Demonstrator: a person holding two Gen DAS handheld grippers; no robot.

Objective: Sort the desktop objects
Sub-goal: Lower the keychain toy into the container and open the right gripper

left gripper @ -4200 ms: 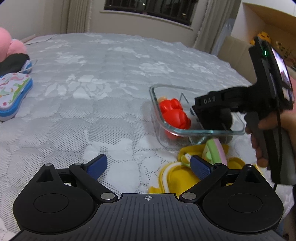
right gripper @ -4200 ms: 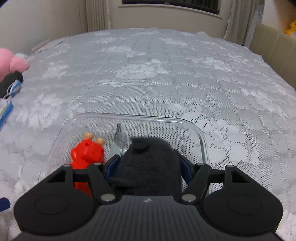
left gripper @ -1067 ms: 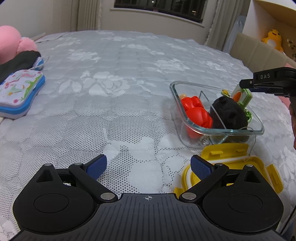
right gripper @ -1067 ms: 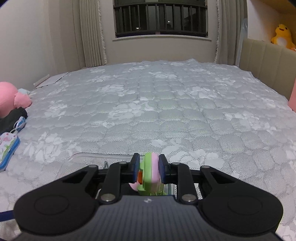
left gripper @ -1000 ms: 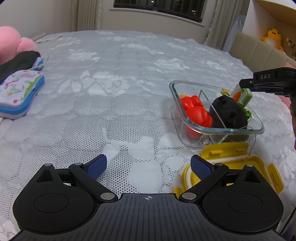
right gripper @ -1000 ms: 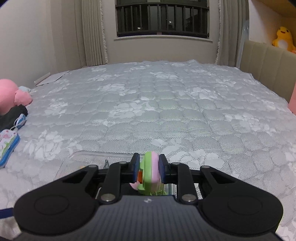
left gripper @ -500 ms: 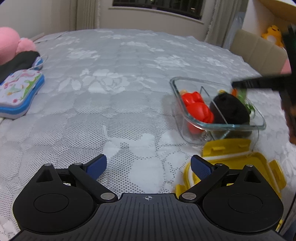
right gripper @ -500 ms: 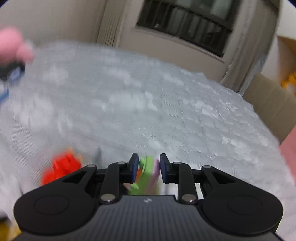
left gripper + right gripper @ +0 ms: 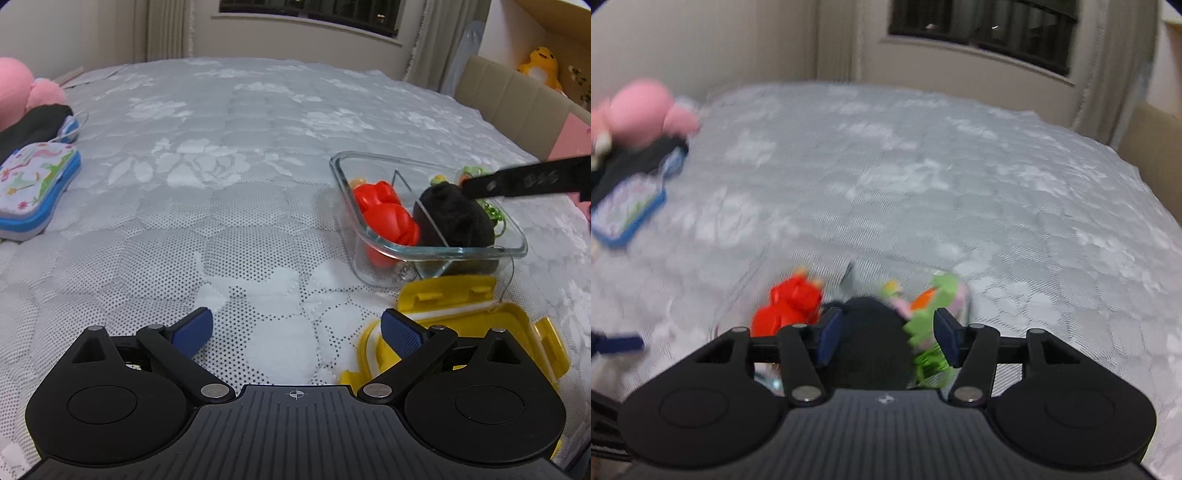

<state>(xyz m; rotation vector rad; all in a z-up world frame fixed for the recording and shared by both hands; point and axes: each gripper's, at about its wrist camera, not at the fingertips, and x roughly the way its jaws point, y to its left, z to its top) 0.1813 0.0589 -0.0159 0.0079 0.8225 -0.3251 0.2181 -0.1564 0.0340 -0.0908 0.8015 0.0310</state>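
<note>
A clear glass container (image 9: pixel 517 251) sits on the bed at right, split by a divider. A red toy (image 9: pixel 384 214) lies in its left part; a black plush (image 9: pixel 454 214) and a green-pink toy (image 9: pixel 934 314) lie in its right part. My right gripper (image 9: pixel 888 338) is open above the container, its jaws apart and the green-pink toy loose just ahead of its right finger; it shows in the left wrist view as a black bar (image 9: pixel 524 181). My left gripper (image 9: pixel 295 332) is open and empty over the bedspread, next to the yellow lid (image 9: pixel 461 317).
A blue-rimmed patterned case (image 9: pixel 33 184) and a pink plush (image 9: pixel 22 88) with a black item lie at the far left. A beige headboard (image 9: pixel 517 107) and a yellow duck toy (image 9: pixel 539 62) stand at the right. The right wrist view is blurred.
My right gripper has tilted down over the container and opened, letting go of the green-pink toy beside the black plush. The left gripper has barely moved.
</note>
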